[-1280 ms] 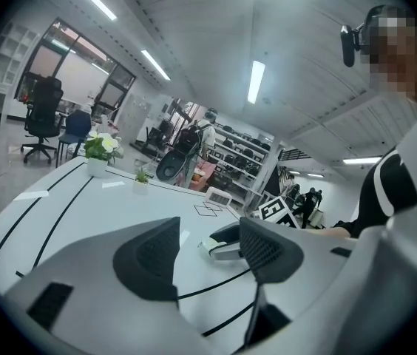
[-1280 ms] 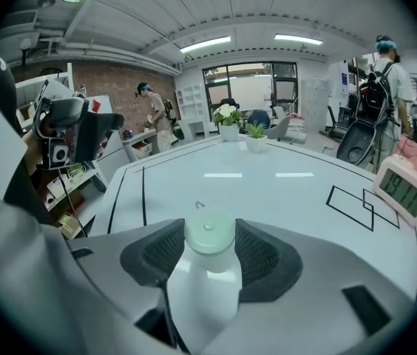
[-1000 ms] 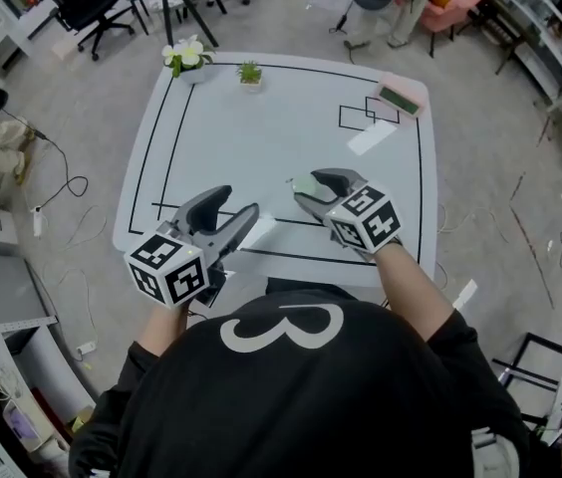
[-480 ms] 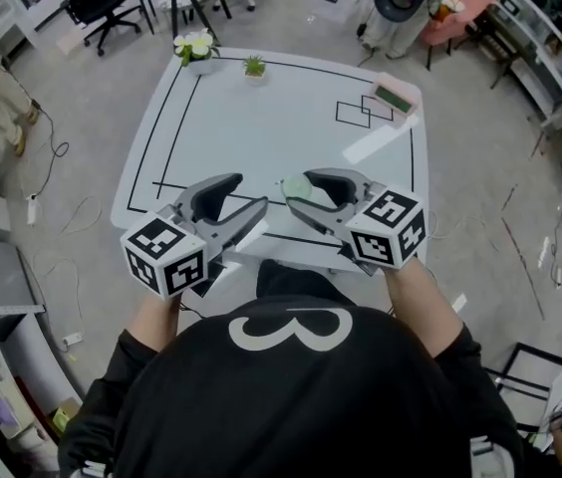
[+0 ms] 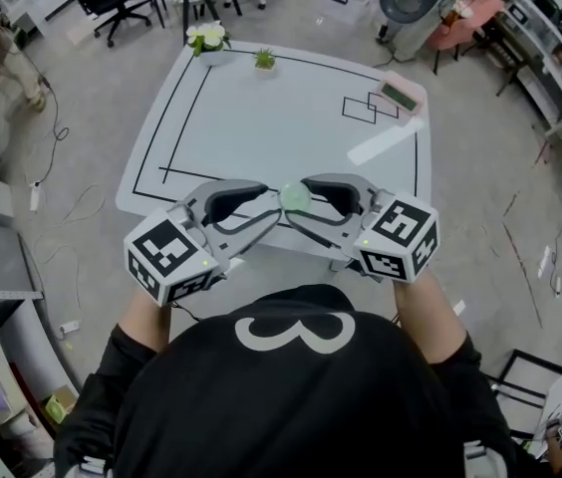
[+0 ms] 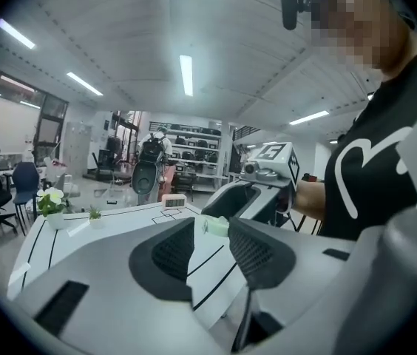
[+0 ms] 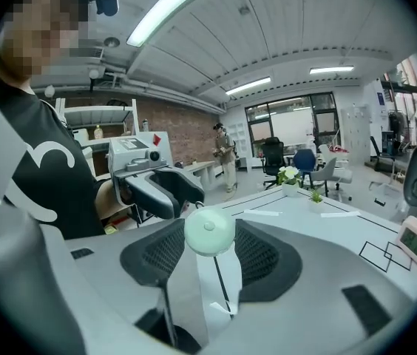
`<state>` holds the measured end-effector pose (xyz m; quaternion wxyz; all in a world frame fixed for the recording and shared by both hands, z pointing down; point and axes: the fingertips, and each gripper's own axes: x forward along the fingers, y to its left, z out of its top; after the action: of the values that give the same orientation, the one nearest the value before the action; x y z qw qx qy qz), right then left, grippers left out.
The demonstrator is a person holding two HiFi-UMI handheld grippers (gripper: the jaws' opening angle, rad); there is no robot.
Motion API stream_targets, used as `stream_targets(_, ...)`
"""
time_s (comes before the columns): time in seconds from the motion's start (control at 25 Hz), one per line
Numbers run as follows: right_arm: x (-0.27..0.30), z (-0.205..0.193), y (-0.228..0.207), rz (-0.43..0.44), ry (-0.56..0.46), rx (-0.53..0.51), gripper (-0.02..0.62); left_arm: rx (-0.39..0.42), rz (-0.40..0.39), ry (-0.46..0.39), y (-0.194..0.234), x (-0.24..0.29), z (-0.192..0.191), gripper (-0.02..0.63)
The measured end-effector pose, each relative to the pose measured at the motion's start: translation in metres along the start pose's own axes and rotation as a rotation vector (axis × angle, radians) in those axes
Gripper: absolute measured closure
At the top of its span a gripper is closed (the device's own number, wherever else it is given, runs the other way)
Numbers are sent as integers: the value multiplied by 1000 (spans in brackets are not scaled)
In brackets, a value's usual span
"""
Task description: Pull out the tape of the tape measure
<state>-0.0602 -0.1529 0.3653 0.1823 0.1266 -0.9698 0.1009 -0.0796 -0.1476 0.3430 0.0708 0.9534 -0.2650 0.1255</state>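
In front of you stands a white table (image 5: 281,118) with black lines drawn on it. At its far edge you see a pot of white flowers (image 5: 207,38) and, just beside it, a small green plant (image 5: 264,60). A pink digital clock (image 5: 399,95) sits at the far right corner, with a white strip (image 5: 385,140) near it.

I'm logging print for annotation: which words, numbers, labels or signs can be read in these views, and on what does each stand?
"3": large white mark on the person's black shirt.
Left marker cube and right marker cube: black-and-white square patterns, no letters.
Small display at the far right corner of the table: digits too small to read.
Tape measure: no print visible.
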Motion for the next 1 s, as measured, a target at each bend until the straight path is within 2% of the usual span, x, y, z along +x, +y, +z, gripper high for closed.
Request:
stream_targets(0.2,1,-3,16,10,42,-88,373,10,-18,29,-9,-2,-6,492)
stream_targets(0.52,-17,-6,46,5,57,-135,373,56,-86,42,-44,-11,-4,541)
stream_targets(0.68,-20,-8,61,13,65,-151,373,51,-97,46,-53,-19,-8,586)
stream_targets(0.88,-27,-10,70,8,64,-143,373,62,-110,36,-63,-21,-9,589)
stream_targets(1.0,-29,-12,71,-9,61,-138,373,20,-109,34,-62,-20,-11,598)
